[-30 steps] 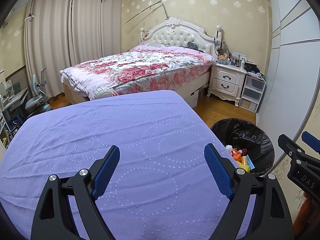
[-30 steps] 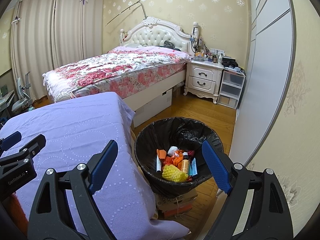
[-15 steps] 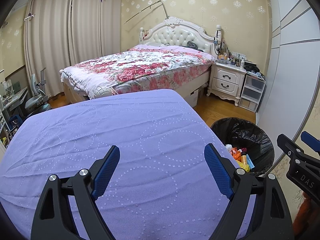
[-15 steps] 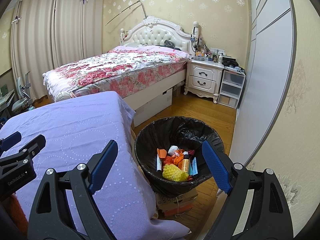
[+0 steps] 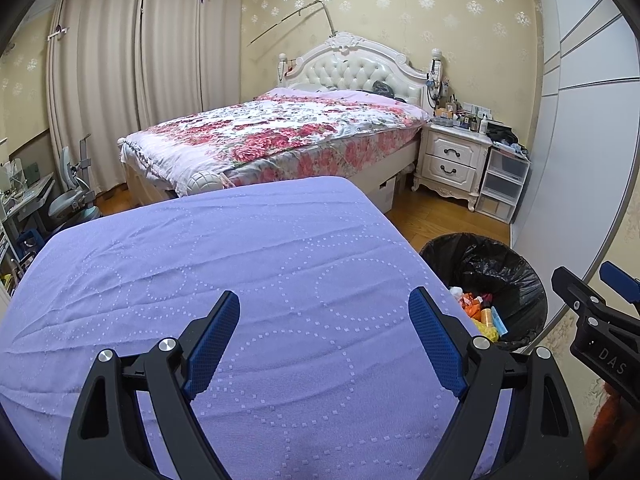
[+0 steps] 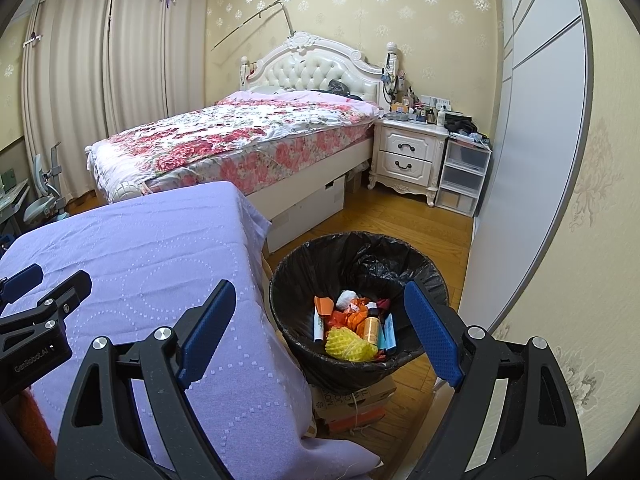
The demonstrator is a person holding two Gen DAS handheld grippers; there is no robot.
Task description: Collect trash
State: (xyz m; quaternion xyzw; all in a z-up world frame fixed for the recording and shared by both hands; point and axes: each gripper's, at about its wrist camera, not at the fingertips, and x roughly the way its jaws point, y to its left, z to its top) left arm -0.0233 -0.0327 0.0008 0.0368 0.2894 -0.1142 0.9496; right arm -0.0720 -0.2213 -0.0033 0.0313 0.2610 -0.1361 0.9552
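The right tongs (image 6: 316, 316) are wide open with nothing in them. They hang over the edge of the purple tabletop (image 6: 152, 256) and the black trash bin (image 6: 356, 256). The bin holds trash (image 6: 354, 330), like a yellow net and orange wrappers.

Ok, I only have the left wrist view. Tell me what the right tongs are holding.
Observer: Nothing. The right tongs are open and empty, and they point at the bin.
Operator: Give me the bin's footing.
Observer: It stands on a cardboard box, not directly on the wood floor.
Operator: Describe the table edge by the bin.
Observer: The purple cloth hangs down over that edge, right beside the bin.
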